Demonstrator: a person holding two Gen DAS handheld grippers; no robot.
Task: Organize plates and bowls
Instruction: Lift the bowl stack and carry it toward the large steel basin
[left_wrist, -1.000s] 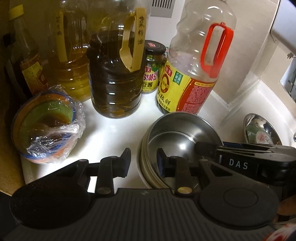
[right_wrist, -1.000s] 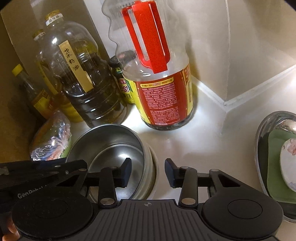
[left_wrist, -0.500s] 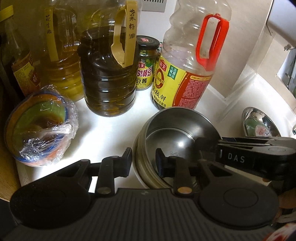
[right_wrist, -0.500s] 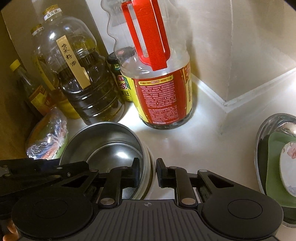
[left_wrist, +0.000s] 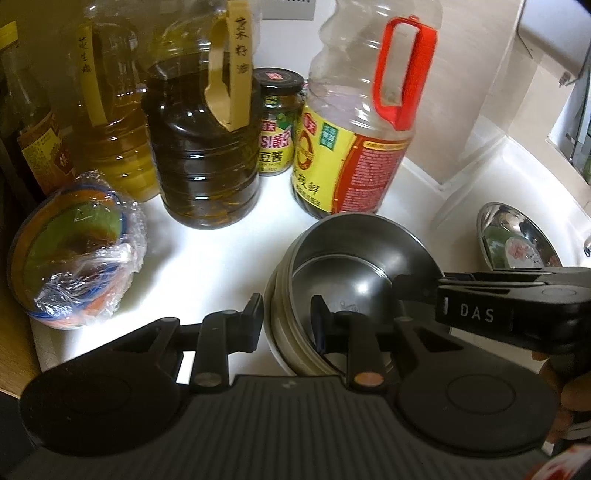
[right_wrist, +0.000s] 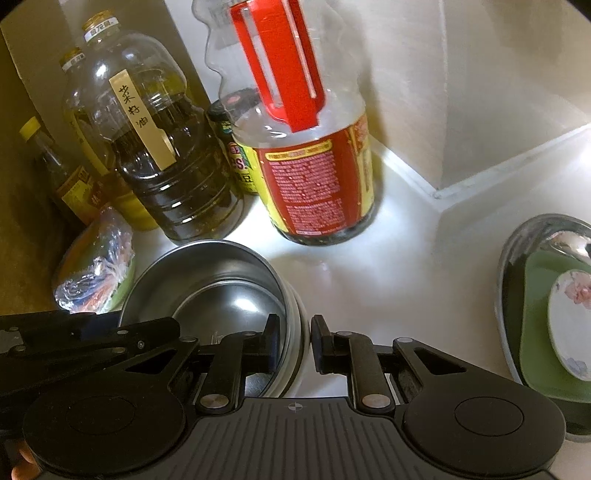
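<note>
I've got both grippers clamped on the stack of round stainless steel bowls (left_wrist: 354, 258), which sits on the white countertop (left_wrist: 207, 266), front-centre, just in front of the bottles. My left gripper (left_wrist: 286, 319) straddles the left rim of the stack: one finger outside the wall, the other inside the top bowl, jaws narrowed onto the rim. My right gripper (right_wrist: 293, 341) does the same on the opposite rim, inner finger inside the bowl, outer finger outside the stack wall, pads pressed to it. Each gripper shows in the other's camera as a black bar across the bowl.

Behind the stack: a clear plastic bottle with red handle and yellow-red label (left_wrist: 354, 140), nearly touching the bowl's far edge. Left of it, a big clear jug of dark oil with a tan handle (left_wrist: 203, 147), a small dark-lidded sauce jar (left_wrist: 277, 122) between them, further back. A yellow oil jug (left_wrist: 110, 129) and a thin bottle with an orange label (left_wrist: 37, 147) stand at far left. A plastic-wrapped stack of coloured bowls (left_wrist: 77, 254) sits on the counter's left edge, apart from the steel stack.

At right, well apart, a shiny steel basin (right_wrist: 546, 295) holds a green dish (right_wrist: 543, 350) and a white floral plate (right_wrist: 572, 321).
</note>
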